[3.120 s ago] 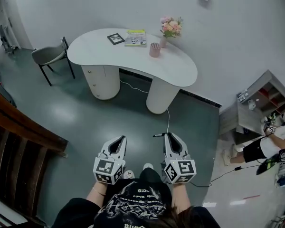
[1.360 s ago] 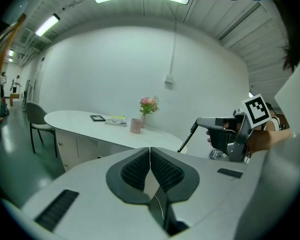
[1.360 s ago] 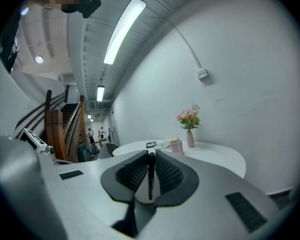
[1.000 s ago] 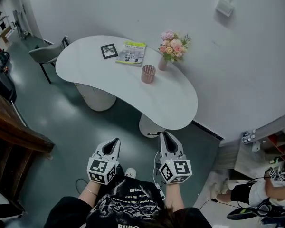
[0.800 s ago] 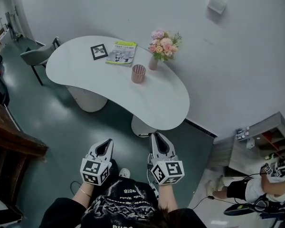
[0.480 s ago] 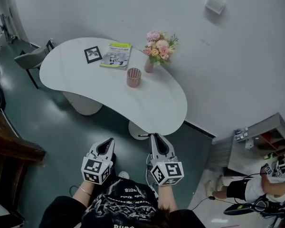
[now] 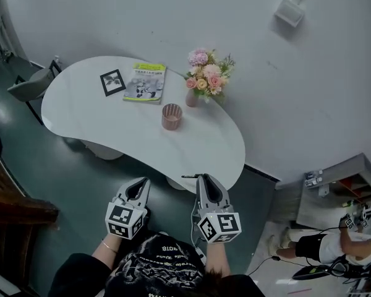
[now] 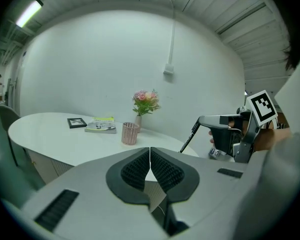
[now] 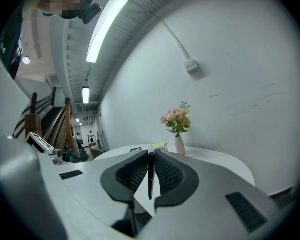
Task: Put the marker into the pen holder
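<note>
A pink perforated pen holder (image 7: 171, 116) stands near the middle of the white curved table (image 7: 80, 119); the left gripper view shows the pen holder (image 8: 130, 133) too. My right gripper (image 7: 202, 179) is shut on a black marker (image 7: 188, 177), which sticks out to the left at the table's near edge. In the right gripper view the marker (image 9: 151, 176) stands upright between the pads of the right gripper (image 9: 151, 155). My left gripper (image 7: 138, 184) hangs beside it, short of the table. Its jaws (image 8: 150, 150) are shut on nothing. The marker (image 8: 189, 140) slants down from the right gripper (image 8: 204, 120).
A vase of flowers (image 7: 204, 79) stands just behind the holder. A magazine (image 7: 144, 82) and a square tag card (image 7: 112, 81) lie further left. A grey chair (image 7: 28, 82) stands at the table's far left. A shelf unit (image 7: 340, 190) and a person (image 7: 321, 243) are at right.
The table has come closer: both grippers have moved up to its near edge. The marker has stayed in the right gripper, and the left jaws have stayed shut.
</note>
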`<state>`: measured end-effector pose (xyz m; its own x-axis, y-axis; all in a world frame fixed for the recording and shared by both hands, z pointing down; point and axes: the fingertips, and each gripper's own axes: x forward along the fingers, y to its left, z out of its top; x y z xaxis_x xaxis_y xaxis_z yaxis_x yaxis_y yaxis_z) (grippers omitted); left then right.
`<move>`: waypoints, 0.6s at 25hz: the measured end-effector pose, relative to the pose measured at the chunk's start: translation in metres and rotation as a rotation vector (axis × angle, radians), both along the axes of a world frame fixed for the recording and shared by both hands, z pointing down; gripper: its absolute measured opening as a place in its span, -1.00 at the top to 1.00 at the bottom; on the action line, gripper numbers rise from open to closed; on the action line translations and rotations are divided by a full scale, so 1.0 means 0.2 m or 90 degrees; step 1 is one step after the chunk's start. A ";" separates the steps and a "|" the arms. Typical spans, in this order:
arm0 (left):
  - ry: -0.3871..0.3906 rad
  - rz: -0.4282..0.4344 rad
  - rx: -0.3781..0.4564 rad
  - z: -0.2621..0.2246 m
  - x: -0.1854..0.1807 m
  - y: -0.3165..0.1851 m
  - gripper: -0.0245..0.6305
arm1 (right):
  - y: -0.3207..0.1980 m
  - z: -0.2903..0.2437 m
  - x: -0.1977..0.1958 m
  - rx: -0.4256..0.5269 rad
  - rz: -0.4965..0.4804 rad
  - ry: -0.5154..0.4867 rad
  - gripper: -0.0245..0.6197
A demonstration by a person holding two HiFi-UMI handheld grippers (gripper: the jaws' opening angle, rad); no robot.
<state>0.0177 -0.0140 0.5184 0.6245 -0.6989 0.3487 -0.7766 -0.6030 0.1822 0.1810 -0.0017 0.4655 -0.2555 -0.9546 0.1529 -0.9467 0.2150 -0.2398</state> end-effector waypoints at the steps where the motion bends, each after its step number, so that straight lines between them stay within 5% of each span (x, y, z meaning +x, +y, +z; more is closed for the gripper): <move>1: 0.000 0.004 -0.002 0.00 -0.01 -0.04 0.85 | -0.04 0.00 -0.01 -0.001 0.003 0.000 0.72; 15: 0.018 0.055 -0.011 0.02 -0.18 -0.62 0.85 | -0.51 0.00 -0.14 -0.015 0.072 0.028 0.72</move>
<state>-0.0180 -0.1379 0.5216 0.6916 -0.6363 0.3417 -0.7165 -0.6639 0.2141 0.1520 -0.1033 0.4661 -0.1391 -0.9728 0.1850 -0.9743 0.1010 -0.2015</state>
